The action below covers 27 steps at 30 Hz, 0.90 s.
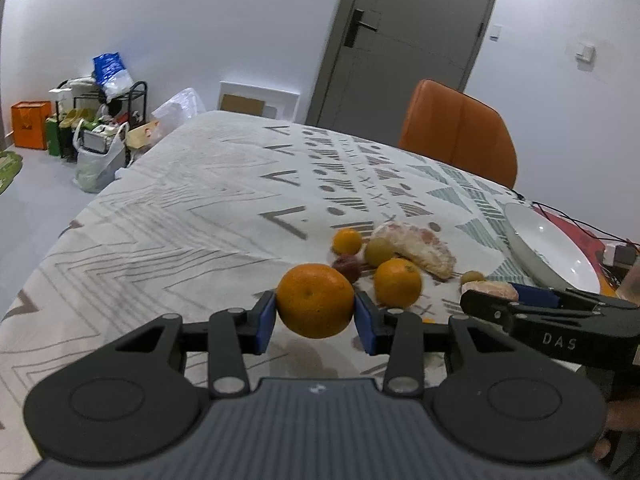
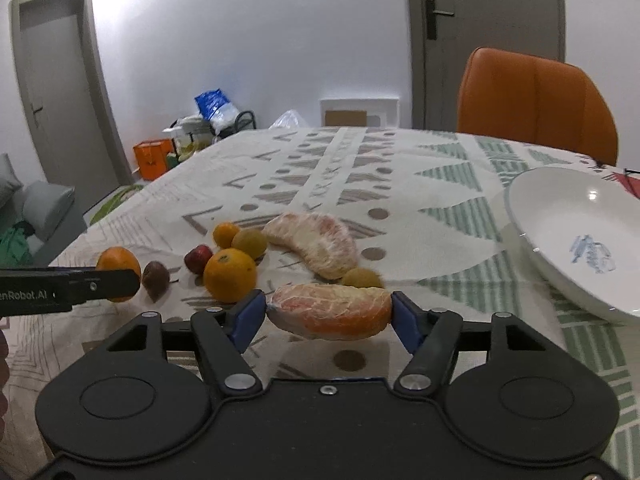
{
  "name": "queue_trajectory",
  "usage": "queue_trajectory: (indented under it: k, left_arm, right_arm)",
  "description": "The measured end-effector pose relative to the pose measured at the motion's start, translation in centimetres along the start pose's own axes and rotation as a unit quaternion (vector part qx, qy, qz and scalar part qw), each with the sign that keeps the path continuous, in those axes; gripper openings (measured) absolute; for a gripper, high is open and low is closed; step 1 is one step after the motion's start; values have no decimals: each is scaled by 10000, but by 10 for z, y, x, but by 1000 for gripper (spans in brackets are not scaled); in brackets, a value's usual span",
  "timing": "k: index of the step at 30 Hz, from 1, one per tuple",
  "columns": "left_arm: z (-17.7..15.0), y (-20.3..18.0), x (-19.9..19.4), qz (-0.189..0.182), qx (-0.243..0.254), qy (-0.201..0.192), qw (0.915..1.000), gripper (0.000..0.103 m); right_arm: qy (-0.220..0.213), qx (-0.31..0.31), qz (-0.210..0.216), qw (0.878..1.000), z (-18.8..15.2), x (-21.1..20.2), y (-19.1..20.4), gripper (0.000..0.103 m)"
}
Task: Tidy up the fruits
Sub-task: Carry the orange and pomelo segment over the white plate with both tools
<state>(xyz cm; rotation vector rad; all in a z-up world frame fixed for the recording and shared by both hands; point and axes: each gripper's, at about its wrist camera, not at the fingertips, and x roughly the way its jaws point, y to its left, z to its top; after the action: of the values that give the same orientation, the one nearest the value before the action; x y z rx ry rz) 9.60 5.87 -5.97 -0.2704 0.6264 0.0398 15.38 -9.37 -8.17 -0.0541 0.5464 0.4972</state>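
Left tongs (image 1: pixel 315 307) clenched on orange (image 1: pixel 315 300), lifted above cloth (image 1: pixel 160 220). Right tongs (image 2: pixel 329 309) clenched on pomelo wedge (image 2: pixel 330 311) (plastic-wrapped), also raised. Remaining fruit (image 2: pixel 232 272) on cloth just ahead, between both tongs. Plate (image 2: pixel 560 216) ahead-right of right tongs.

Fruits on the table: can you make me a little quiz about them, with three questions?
1. True or false: the left gripper holds an orange.
2. What does the right gripper hold: A) a wrapped pomelo wedge, B) a banana, C) the plate?
3. Fill in: the white plate has ___ fruit on it.

Key: 1 true; 2 A; 3 no.
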Motion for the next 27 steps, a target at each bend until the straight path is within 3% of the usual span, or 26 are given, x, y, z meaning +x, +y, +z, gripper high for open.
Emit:
queue_trajectory:
  k: [27]
  left_arm:
    - [12,-93,20,-586,792,-79,9951,41]
  right_arm:
    - [-810,618,-583,9931,0,-70,-84,65]
